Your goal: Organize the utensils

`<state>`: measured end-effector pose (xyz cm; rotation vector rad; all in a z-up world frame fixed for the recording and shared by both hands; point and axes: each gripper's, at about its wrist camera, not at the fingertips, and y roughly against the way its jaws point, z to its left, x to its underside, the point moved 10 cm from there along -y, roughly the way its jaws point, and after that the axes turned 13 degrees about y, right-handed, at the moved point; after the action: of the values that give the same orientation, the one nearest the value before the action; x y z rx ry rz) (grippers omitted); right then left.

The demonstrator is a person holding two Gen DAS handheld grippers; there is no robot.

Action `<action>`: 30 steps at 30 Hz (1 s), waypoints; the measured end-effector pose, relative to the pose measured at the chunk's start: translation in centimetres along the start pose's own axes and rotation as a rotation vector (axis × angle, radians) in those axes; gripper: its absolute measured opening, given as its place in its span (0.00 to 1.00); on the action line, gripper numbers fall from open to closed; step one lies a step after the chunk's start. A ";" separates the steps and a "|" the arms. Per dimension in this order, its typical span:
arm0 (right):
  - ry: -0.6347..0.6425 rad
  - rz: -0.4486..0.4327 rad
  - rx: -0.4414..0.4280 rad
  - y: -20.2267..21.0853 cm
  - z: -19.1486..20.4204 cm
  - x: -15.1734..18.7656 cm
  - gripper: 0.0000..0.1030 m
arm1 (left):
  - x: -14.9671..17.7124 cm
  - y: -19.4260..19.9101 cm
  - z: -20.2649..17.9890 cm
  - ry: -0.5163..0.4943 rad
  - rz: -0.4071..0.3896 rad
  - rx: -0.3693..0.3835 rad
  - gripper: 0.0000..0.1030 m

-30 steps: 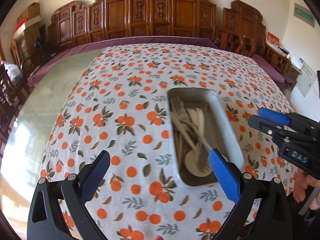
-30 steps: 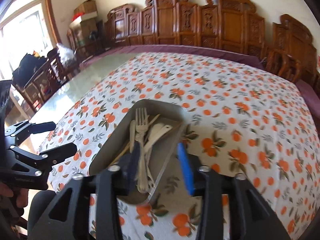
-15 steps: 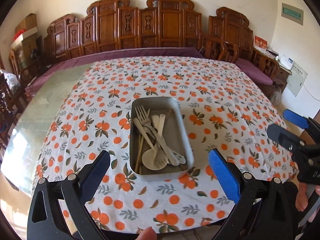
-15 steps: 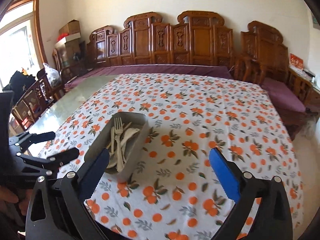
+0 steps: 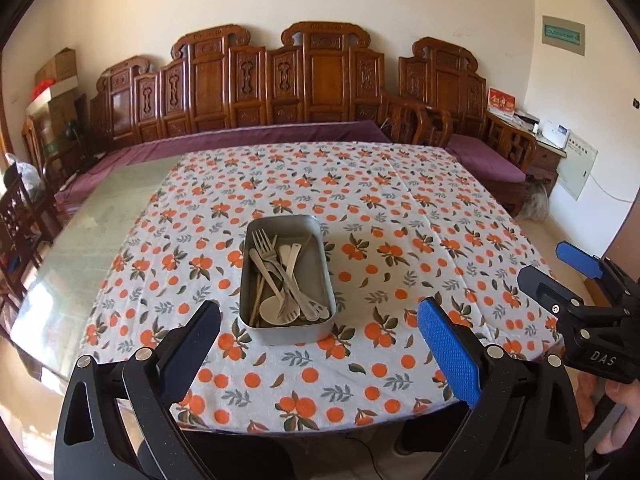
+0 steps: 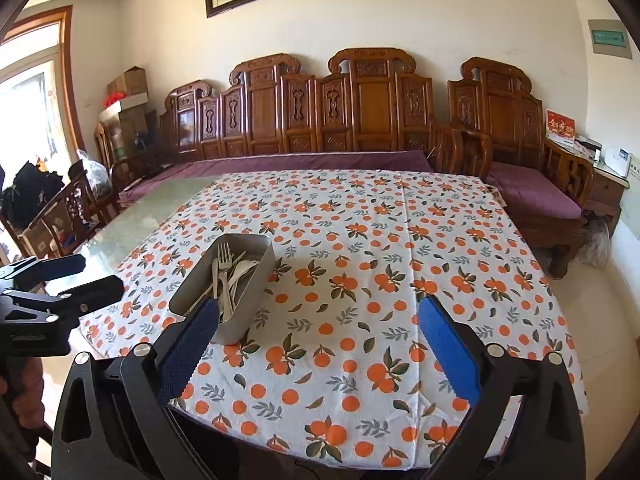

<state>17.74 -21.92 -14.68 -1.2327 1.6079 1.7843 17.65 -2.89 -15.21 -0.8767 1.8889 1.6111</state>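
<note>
A grey metal tray (image 5: 317,330) stands on the orange-print tablecloth (image 5: 380,264) near the table's front edge. It holds several pale utensils (image 5: 280,280): forks, spoons, a knife and chopsticks. My left gripper (image 5: 318,350) is open and empty, held back from the table's front edge in line with the tray. My right gripper (image 6: 318,350) is open and empty, to the right of the tray (image 6: 244,316), which sits by its left finger in the right wrist view. Each gripper shows at the edge of the other's view, the right one (image 5: 560,272) and the left one (image 6: 68,276).
The cloth covers the right part of a glass-topped table (image 5: 92,232). A carved wooden bench (image 5: 312,88) with purple cushions runs along the far wall. Wooden chairs (image 6: 68,208) stand at the left. A side cabinet (image 5: 548,148) is at the right.
Both grippers have pulled back and up from the tray to beyond the table's front edge. The right gripper's jaws have opened from narrow over the tray to wide.
</note>
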 end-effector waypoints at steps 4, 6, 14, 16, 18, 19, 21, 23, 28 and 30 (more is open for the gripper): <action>0.002 -0.035 0.011 2.0 -0.1 -0.9 0.97 | -0.6 2.0 -0.6 -0.005 -0.036 0.004 0.92; 0.007 -0.064 0.020 3.3 -0.1 -1.8 0.97 | -1.1 3.2 -0.9 -0.007 -0.061 0.007 0.92; 0.022 -0.177 0.056 8.0 0.3 -5.3 0.97 | -3.5 7.7 -1.9 -0.006 -0.168 0.021 0.92; 0.023 -0.200 0.061 8.9 0.3 -6.0 0.97 | -4.0 8.8 -2.1 -0.008 -0.196 0.023 0.92; 0.024 -0.224 0.066 10.0 0.3 -6.5 0.97 | -4.6 10.0 -2.4 -0.011 -0.228 0.025 0.92; 0.024 -0.235 0.068 10.5 0.3 -6.7 0.97 | -4.8 10.4 -2.4 -0.012 -0.236 0.026 0.92; 0.026 -0.255 0.075 11.4 0.3 -7.1 0.97 | -5.1 11.2 -2.5 -0.014 -0.256 0.028 0.92; 0.031 -0.276 0.084 12.4 0.3 -7.5 0.97 | -5.4 11.9 -2.6 -0.013 -0.275 0.027 0.92; 0.035 -0.302 0.096 13.5 0.2 -8.0 0.97 | -5.6 12.9 -2.6 -0.005 -0.296 0.034 0.92; 0.034 -0.306 0.102 13.7 0.1 -8.0 0.97 | -5.6 13.0 -2.7 -0.005 -0.301 0.033 0.92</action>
<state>10.81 -23.05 -0.43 -1.3824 1.4194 1.4830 11.79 -3.51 -2.11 -1.0837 1.6807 1.3950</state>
